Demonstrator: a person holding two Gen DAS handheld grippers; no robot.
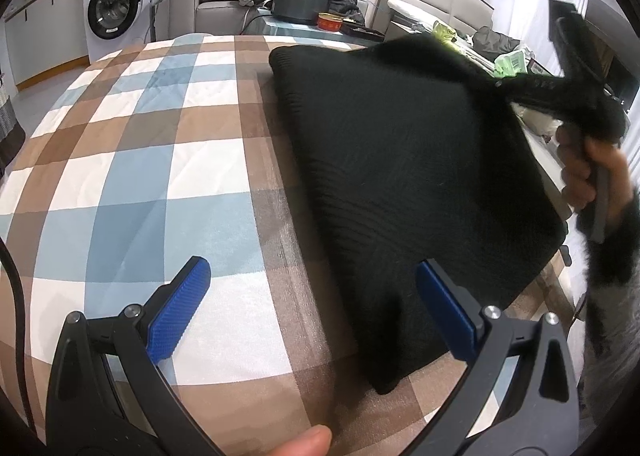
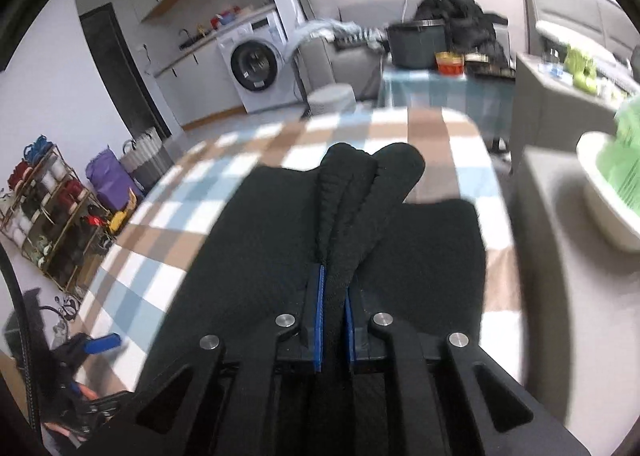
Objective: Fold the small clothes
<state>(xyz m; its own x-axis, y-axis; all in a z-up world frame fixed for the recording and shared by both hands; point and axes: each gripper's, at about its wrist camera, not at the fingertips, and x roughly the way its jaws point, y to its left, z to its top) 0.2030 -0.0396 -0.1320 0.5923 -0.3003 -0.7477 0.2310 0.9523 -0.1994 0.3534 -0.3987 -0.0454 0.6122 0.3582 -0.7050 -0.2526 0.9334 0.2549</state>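
Observation:
A black knitted garment (image 1: 400,176) lies folded on the checked tablecloth (image 1: 140,160), on the table's right half. My left gripper (image 1: 312,304) is open and empty, low over the near edge of the garment, its right pad over the cloth's near corner. My right gripper (image 2: 334,296) is shut on a bunched fold of the black garment (image 2: 360,196) and holds it lifted above the flat part. In the left wrist view the right gripper (image 1: 560,84) shows at the far right, blurred, with the hand behind it.
A second table (image 2: 440,92) with a dark pot (image 2: 416,42) and red tin stands beyond. A washing machine (image 1: 116,8) and sofa stand at the back. A white bowl (image 2: 600,192) with green packets sits at the right. A shoe rack (image 2: 44,216) stands on the floor at left.

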